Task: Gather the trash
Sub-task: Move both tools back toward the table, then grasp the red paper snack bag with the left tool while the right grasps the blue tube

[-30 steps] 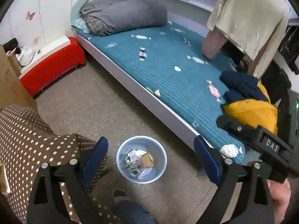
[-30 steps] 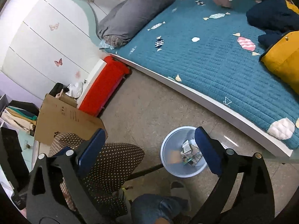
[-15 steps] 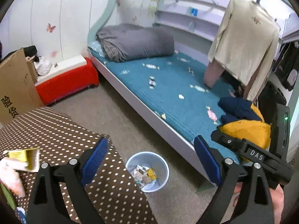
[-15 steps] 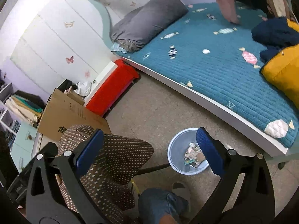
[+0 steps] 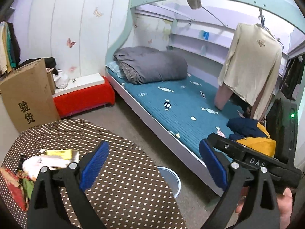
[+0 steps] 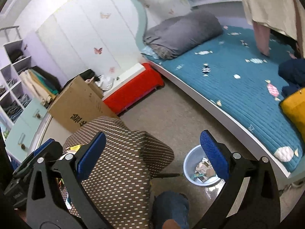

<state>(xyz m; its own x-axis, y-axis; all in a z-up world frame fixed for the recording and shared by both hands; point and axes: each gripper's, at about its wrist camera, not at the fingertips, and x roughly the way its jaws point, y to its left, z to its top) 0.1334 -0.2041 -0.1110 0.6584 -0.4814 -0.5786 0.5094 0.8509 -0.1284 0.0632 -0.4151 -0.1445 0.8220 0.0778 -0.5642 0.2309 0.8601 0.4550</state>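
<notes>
A pale blue waste bin (image 6: 200,168) holding paper scraps stands on the floor by the bed; in the left wrist view only its rim (image 5: 171,179) shows past the table edge. Trash lies on the brown polka-dot table (image 5: 122,187) at the left: a yellow box (image 5: 61,153), white wrappers (image 5: 36,164) and a red packet (image 5: 11,185). My left gripper (image 5: 152,168) hovers open over the table, right of the trash, holding nothing. My right gripper (image 6: 152,154) is open and empty above the table edge and the bin.
A bed with a teal cover (image 5: 171,103) and grey duvet (image 5: 152,64) runs along the right. A cardboard box (image 5: 26,95) and a red bench (image 5: 83,97) stand by the wall. A person's knee (image 6: 169,206) shows below the table.
Both grippers have risen and tilted up from the bin. The left view now takes in the table top and its trash, and the bin is mostly hidden behind the table edge.
</notes>
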